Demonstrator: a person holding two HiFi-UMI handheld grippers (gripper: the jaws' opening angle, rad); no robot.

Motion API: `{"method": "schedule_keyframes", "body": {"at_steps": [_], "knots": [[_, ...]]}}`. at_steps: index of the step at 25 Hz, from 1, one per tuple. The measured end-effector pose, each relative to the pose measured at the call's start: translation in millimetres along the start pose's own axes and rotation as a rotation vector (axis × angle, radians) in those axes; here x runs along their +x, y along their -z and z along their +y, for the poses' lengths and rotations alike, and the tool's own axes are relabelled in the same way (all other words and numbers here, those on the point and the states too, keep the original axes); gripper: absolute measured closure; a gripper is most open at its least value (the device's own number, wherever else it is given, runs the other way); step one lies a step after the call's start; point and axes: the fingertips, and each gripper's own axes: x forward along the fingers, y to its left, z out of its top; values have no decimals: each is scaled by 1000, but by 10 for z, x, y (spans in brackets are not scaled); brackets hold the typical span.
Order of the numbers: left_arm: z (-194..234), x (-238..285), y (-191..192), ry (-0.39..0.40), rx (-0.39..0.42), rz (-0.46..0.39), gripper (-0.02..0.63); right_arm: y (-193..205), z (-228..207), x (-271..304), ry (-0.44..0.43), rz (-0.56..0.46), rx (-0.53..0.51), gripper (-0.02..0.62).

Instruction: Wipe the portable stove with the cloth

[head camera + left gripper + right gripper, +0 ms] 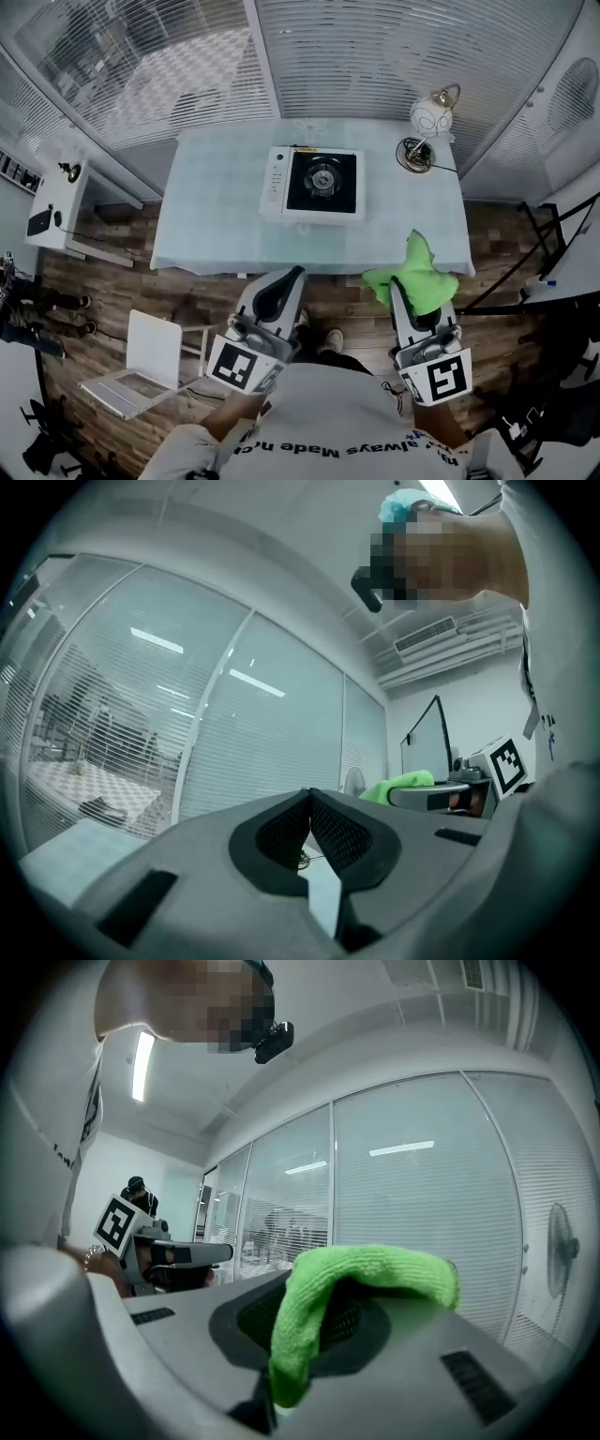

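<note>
The portable stove [313,184], white with a black top and a round burner, sits in the middle of the pale table [211,206]. Both grippers hang well short of the table, near the person's body. My right gripper [401,286] is shut on a bright green cloth [415,274], which drapes over its jaws in the right gripper view [361,1293]. My left gripper [284,285] is shut with nothing in it; its dark pads [281,841] meet at the tips. The green cloth [401,787] also shows at the right of the left gripper view.
A white globe lamp [431,117] with a coiled cable [413,154] stands at the table's far right corner. A white chair [141,366] is on the wooden floor at the left, a white side table [58,202] farther left. Glass walls with blinds surround the table.
</note>
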Motion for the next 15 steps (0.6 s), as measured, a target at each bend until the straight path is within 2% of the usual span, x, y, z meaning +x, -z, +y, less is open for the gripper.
{"method": "schedule_keyframes", "body": {"at_steps": [6, 15], "knots": [[455, 253, 41, -12, 7, 2, 601, 59, -115, 524, -10, 4, -1, 568], [1590, 749, 13, 29, 13, 10, 601, 7, -158, 1789, -10, 10, -33, 568]]}}
